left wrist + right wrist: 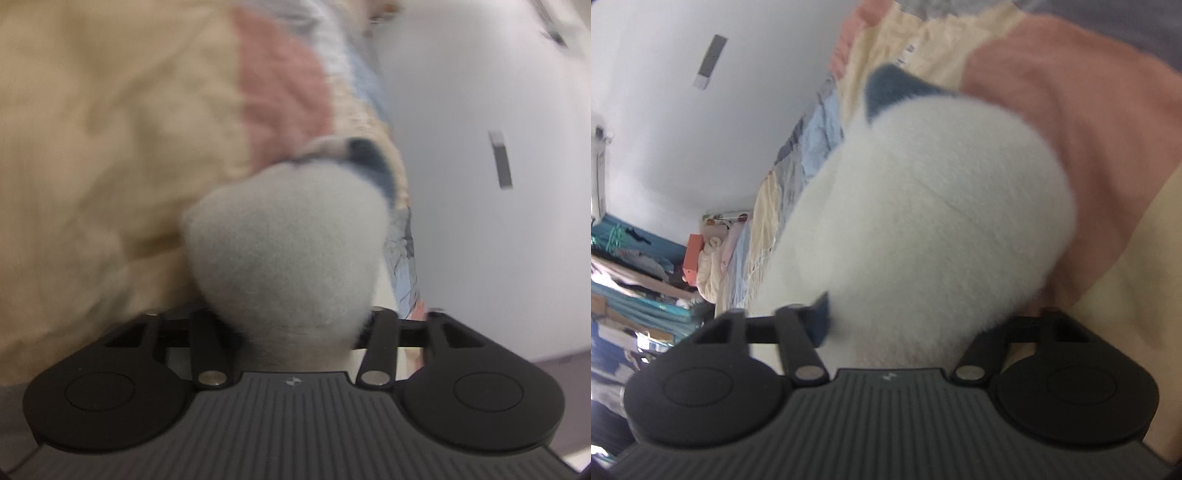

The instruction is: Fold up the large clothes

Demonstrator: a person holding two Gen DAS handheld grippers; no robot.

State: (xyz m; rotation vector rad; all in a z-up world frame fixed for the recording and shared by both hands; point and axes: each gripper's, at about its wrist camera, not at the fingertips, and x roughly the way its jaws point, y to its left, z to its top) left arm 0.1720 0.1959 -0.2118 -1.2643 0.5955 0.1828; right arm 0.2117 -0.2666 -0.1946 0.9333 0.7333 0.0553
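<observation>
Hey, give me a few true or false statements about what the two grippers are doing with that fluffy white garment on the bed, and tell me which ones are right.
1. The left gripper has the white fleece garment bunched between its fingers. True.
2. The right gripper is bare, with nothing between its fingers. False: the same white fleece fills the space between them.
3. The garment has a dark blue patch. True.
4. Under the garment lies a plain black sheet. False: it is a bedspread in cream and pink blocks.
5. The wall behind the bed is pale. True.
</observation>
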